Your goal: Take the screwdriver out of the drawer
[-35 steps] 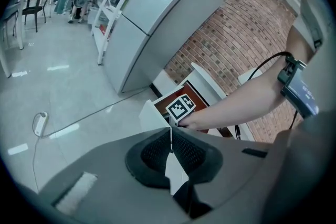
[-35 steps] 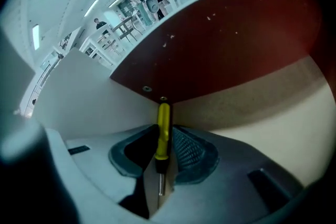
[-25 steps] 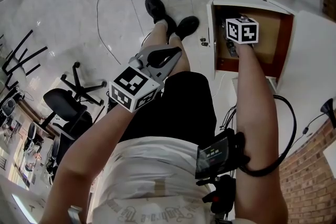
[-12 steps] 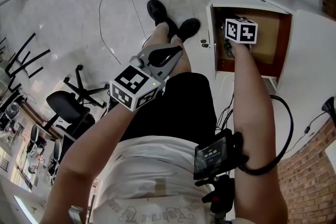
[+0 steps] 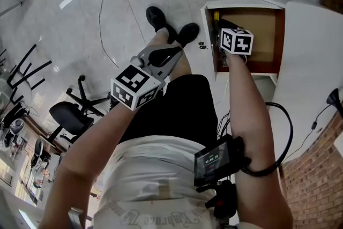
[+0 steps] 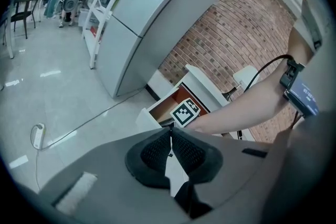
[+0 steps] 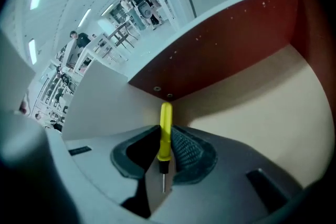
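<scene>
The right gripper [image 7: 164, 132] is pinching the yellow screwdriver [image 7: 166, 115] inside the far-right drawer [image 7: 262, 107]; lifting straight up, clear of its walls, is seeming wisest; the left gripper [image 6: 170, 136] is idling, jaws pressed together

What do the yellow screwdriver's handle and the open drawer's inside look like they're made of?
The yellow-handled screwdriver: handle looks like smooth, glossy plastic; the thin grey tip looks like metal. The open drawer: pale matte floor, probably laminated board; red-brown side wall with small screw heads, likely coated wood.
</scene>
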A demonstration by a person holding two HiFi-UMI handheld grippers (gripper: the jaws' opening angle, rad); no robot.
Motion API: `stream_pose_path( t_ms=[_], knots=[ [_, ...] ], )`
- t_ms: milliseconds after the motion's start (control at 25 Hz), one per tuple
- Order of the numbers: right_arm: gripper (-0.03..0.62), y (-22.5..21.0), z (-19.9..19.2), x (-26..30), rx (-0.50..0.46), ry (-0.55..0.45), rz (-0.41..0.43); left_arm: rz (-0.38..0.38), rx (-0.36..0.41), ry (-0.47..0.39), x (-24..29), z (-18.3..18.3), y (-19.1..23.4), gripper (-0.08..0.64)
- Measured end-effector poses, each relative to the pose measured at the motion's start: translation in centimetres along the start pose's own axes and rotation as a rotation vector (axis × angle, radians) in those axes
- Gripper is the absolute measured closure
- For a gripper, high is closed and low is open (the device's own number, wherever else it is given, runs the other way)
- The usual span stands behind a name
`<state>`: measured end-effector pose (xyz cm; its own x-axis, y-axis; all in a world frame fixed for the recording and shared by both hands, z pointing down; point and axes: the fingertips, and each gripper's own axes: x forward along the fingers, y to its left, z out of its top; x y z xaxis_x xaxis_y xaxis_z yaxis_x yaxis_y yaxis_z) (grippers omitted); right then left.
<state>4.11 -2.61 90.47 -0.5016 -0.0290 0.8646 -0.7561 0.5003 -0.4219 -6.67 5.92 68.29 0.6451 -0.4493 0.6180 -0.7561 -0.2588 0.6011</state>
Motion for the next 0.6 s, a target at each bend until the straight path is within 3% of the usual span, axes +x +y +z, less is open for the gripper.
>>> stream_pose_path(
  t_ms=[280, 600],
  knots=[
    [0.540, 0.9, 0.8, -2.7, 0.033, -0.080, 0.001, -0.009, 0.048, 0.008, -0.4, 1.4, -1.0, 0.548],
    [0.540, 1.5, 1.5, -6.6, -0.021, -0.134, -0.047, -0.024, 0.100, 0.007, -1.4, 3.1, -3.0, 0.548]
  ],
)
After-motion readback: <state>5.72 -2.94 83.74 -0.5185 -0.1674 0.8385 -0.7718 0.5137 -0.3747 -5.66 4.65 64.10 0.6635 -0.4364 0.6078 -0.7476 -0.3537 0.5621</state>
